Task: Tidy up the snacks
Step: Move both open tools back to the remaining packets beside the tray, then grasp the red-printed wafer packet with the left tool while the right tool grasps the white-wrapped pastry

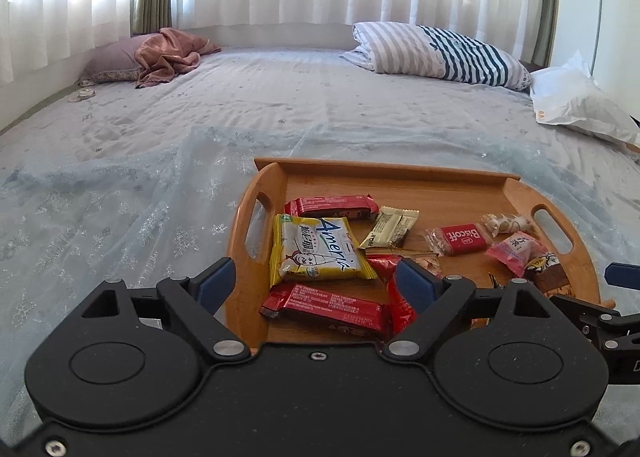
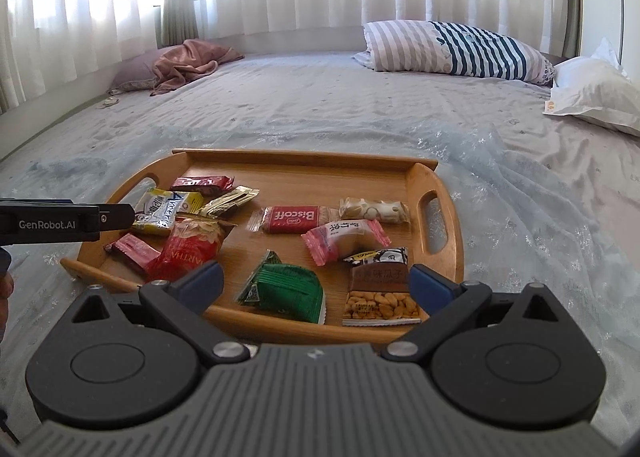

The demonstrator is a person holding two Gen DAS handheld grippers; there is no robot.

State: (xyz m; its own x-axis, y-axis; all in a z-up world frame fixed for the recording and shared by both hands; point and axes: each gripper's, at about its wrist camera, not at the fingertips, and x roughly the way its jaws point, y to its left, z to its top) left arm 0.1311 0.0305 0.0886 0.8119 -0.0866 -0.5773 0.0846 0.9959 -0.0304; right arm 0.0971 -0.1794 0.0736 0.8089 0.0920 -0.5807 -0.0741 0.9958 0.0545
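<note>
Tray [image 2: 304, 161] on bed [image 2: 320, 97] holds snack packets: Biscoff [image 2: 294, 218], green pack [image 2: 284, 289].

left gripper [image 1: 316, 283]: black plastic body, smooth top plate speckled with dust.
left gripper fingers [image 1: 214, 283]: blue pads on black angled link arms.
left gripper discs: two round black housings, each with a raised circle in its middle.
left gripper fittings: silver pivot pins at the link joints, small screws at the lower corners, one centre screw.
right gripper [image 2: 316, 283]: grey ribbed top plate over black housings.
right gripper fingers [image 2: 430, 283]: blue pads, black links, silver pins.
marking: white "GenRobot.AI" lettering along the black side of the left gripper, seen from the right wrist view.
</note>
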